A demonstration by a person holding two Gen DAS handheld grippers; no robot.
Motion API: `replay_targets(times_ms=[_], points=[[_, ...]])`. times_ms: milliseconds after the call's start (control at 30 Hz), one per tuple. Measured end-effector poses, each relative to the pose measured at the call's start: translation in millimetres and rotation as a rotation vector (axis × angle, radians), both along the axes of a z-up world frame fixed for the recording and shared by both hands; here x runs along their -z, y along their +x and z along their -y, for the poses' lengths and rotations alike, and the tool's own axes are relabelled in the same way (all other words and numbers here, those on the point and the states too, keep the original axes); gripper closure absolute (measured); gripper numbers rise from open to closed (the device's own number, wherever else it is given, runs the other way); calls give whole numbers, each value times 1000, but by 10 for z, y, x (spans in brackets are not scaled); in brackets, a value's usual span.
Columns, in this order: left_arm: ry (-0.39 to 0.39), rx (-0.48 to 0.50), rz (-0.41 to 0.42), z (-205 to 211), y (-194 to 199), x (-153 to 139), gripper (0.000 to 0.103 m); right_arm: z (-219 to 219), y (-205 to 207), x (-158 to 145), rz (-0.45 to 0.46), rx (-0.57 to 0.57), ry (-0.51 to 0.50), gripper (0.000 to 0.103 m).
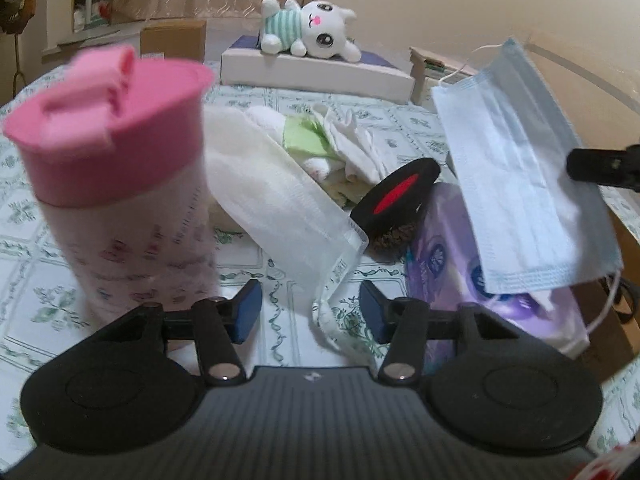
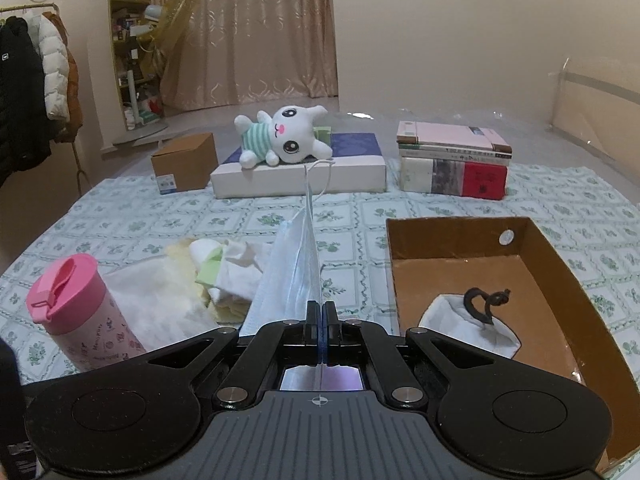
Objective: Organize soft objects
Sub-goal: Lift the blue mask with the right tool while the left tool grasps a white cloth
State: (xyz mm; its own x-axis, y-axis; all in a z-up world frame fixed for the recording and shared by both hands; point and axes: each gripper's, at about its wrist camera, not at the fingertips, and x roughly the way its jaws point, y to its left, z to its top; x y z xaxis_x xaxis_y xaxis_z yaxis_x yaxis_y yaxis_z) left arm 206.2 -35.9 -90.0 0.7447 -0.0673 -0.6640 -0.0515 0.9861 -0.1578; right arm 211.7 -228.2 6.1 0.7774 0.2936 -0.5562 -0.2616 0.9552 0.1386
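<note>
A pink-lidded tumbler (image 2: 76,312) stands upright to the left of my right gripper. Ahead of it a stack of books (image 2: 454,164) and a small cardboard carton (image 2: 185,168) rest on the floral tablecloth (image 2: 440,210); coats (image 2: 36,92) hang far left.

Right claw (image 2: 322,316) clamped tight; left claw (image 1: 310,312) parted, empty.
</note>
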Motion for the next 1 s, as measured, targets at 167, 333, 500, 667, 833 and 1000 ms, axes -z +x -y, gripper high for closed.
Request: replay_targets(times_ms=[167,333,500,667,833,1000], points=[[5,-9,-8,31,66,62,84,49,14,44,-4,1,17,103],[27,12,18,15,-39,-79,95,59,-35,13,1,-3,31,103],[36,45,63,-5,-280,-350,97,69,-169,-112,21,-5,47,103],[41,97,105,19,-528,-621,97,87,-328,-278,49,0,63,103],[29,132,157,32,-729,-891,97,137,-500,-430,73,12,75,103],[27,166,199,79,-862,-1111,97,248,-649,-554,93,38,90,103]])
